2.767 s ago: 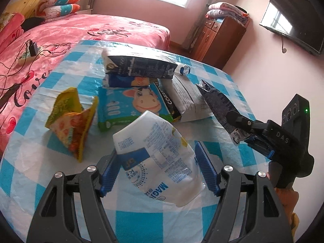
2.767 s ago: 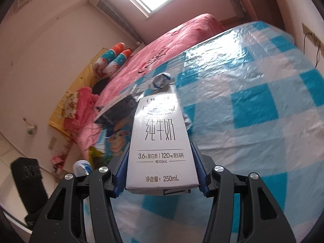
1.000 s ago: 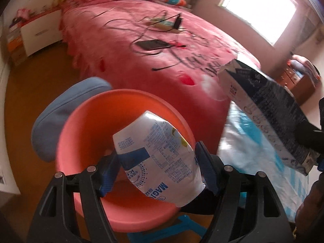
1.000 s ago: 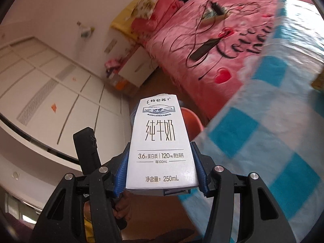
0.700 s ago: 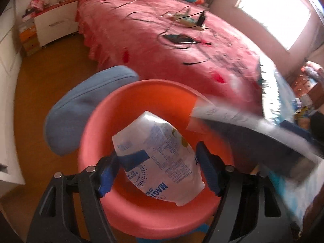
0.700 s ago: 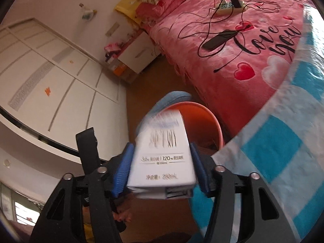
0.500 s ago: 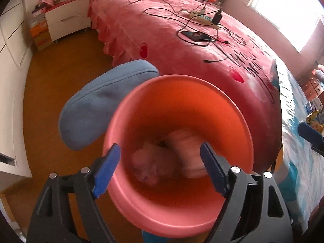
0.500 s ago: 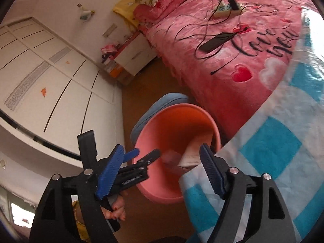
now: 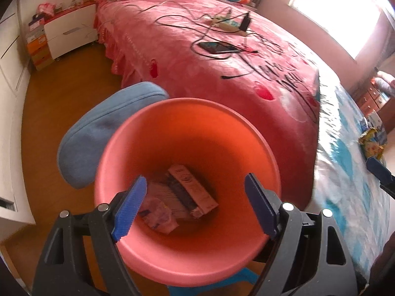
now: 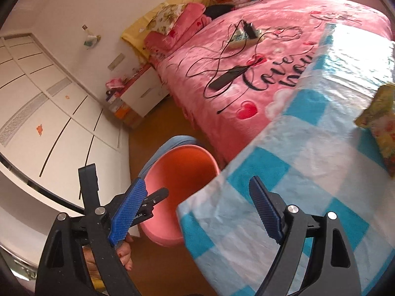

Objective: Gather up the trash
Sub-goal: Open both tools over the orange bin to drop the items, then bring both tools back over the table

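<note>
We hold the left hand-held gripper [image 9: 195, 207] released and empty directly above the bin [image 9: 138, 259], where a carton [image 9: 195, 192] lies. The right hand-held gripper [image 10: 197, 212] is still opening, empty; the remaining snack wrapper [image 10: 382, 123] lies ahead to its right on the worktop [image 10: 296, 172], nearer this hand.

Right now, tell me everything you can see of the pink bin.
The pink bin is a round, smooth tub that looks like plastic, flaring to a wide open rim. It stands upright on the wooden floor beside the bed, a blue cushion behind it. At its bottom lie a milk carton and a crumpled white bag.
</note>
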### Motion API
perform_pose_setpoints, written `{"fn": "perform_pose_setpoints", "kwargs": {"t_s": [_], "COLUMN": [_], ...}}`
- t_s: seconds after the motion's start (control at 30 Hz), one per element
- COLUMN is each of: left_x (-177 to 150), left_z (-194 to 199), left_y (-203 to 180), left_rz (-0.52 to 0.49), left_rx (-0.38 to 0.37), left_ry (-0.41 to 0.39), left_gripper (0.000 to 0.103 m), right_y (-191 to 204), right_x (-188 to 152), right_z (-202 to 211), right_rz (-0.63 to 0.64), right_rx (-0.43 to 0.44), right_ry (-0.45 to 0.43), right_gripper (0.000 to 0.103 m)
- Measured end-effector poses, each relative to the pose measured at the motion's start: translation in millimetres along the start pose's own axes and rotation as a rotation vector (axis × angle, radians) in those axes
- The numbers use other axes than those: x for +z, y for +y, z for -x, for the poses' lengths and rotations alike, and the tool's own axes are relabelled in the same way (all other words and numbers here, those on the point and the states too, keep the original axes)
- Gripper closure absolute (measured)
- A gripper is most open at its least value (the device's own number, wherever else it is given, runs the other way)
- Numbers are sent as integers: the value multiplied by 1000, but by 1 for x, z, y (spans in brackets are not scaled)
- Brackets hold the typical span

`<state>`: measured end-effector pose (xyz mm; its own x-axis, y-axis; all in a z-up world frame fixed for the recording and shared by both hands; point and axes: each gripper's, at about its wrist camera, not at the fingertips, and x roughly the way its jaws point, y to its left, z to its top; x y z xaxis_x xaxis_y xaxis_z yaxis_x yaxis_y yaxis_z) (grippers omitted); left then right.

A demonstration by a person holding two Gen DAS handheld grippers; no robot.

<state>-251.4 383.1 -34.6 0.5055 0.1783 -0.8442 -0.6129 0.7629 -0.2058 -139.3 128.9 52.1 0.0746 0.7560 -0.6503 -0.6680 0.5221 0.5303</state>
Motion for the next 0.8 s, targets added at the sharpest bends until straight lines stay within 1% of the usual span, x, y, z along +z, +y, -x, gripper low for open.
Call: {"fn": "perform_pose_setpoints", "kwargs": {"t_s": [0.03, 0.13, 0.4, 0.8], "left_x": [1, 5, 6, 1], "left_z": [0, 7, 22, 27], "left_y": [-4, -22, -66, -118], "left_rz": [-9, -41, -133, -225], "left_rx": [-3, -23, -59, -86], "left_ry": [-3, -19, -49, -51], "left_gripper": [21, 21, 21, 21], "right_y": [-2, -9, -30, -63], "right_x": [-1, -4, -7, -19], "right_z": [2, 13, 44, 84], "right_rz": [2, -3, -28, -75], "right_rx": [-8, -30, -62, -97], "right_ry": [-8, -34, -100, -168], "right_gripper": [18, 13, 13, 13]}}
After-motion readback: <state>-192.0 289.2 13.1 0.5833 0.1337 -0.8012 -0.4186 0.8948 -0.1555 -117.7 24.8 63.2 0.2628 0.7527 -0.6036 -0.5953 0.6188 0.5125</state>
